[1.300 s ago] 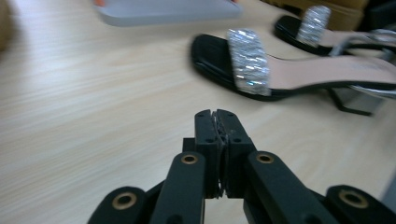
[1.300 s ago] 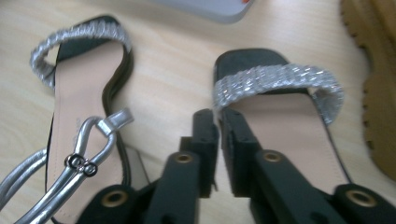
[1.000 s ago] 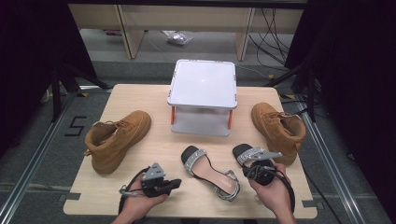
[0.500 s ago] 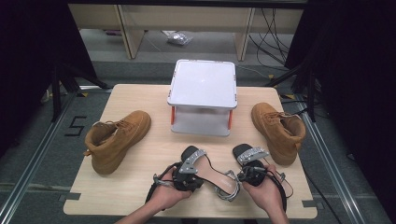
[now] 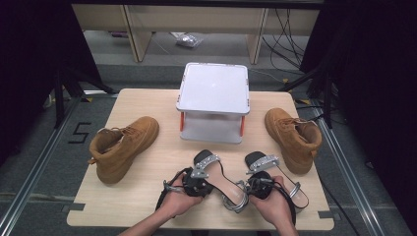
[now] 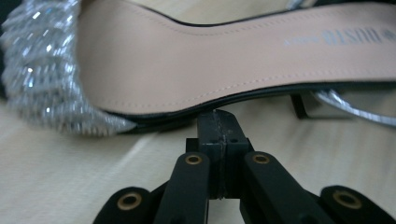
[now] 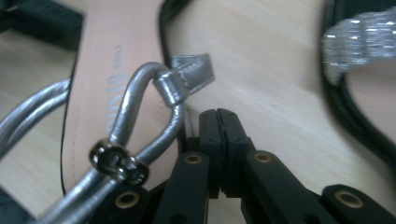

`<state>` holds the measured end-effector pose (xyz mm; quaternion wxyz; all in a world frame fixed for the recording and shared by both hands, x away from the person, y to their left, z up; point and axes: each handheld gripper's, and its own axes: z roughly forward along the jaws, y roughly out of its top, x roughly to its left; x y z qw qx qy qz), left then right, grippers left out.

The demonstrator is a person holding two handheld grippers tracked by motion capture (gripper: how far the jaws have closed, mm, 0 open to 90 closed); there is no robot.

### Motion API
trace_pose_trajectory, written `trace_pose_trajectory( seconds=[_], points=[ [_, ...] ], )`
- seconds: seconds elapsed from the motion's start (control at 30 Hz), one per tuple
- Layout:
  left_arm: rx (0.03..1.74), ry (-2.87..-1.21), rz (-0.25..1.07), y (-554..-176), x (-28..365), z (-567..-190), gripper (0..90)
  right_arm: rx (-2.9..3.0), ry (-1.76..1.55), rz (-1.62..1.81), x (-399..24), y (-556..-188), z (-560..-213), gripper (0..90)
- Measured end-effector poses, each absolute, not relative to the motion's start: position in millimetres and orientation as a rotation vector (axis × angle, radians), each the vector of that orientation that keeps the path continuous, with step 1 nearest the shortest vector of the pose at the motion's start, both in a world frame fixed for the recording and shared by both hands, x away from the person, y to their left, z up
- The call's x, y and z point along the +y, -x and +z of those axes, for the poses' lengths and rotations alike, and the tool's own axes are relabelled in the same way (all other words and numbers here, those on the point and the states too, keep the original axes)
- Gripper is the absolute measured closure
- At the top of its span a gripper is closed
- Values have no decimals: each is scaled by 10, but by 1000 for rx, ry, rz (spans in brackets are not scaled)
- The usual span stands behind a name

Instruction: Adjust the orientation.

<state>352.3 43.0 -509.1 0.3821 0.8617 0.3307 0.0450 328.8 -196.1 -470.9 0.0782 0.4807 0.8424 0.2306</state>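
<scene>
Two black sandals with glittery toe straps lie near the table's front edge: the left sandal [image 5: 219,174] and the right sandal [image 5: 278,174]. My left gripper [image 5: 196,184] is shut, and its tips [image 6: 218,116] touch the sole edge of the left sandal [image 6: 233,60], just below the tan insole and beside the glitter strap [image 6: 42,70]. My right gripper [image 5: 258,187] sits between the two sandals, also shut [image 7: 217,114] with nothing between its jaws. A silver ankle strap [image 7: 154,102] loops just to the left of its tips. The other sandal's glitter strap [image 7: 359,44] is at the upper right.
A tan boot [image 5: 123,147] lies on the left of the wooden table [image 5: 147,196] and its mate [image 5: 292,137] on the right. A white two-tier stand [image 5: 214,101] with orange legs stands at the back centre.
My left gripper has moved right across the table up to the left sandal. The right gripper has shifted slightly, staying between the sandals.
</scene>
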Motion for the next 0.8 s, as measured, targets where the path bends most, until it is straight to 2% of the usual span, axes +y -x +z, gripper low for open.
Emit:
trace_pose_trajectory(
  seconds=[0.27,0.57,0.77,0.8],
  points=[
    [893,-2178,143,-3682,517,-5088,895,2614,-1364,776,-1725,-3246,-4747,895],
    [887,-2171,147,-3715,560,-5096,894,2643,-1333,829,-1654,-3244,-4775,879],
    [864,-2099,184,-3675,745,-4973,876,2577,-1386,835,-1771,-3247,-4701,785],
    [862,-2057,209,-3656,883,-4896,865,2511,-1453,840,-1864,-3257,-4625,724]
  ],
)
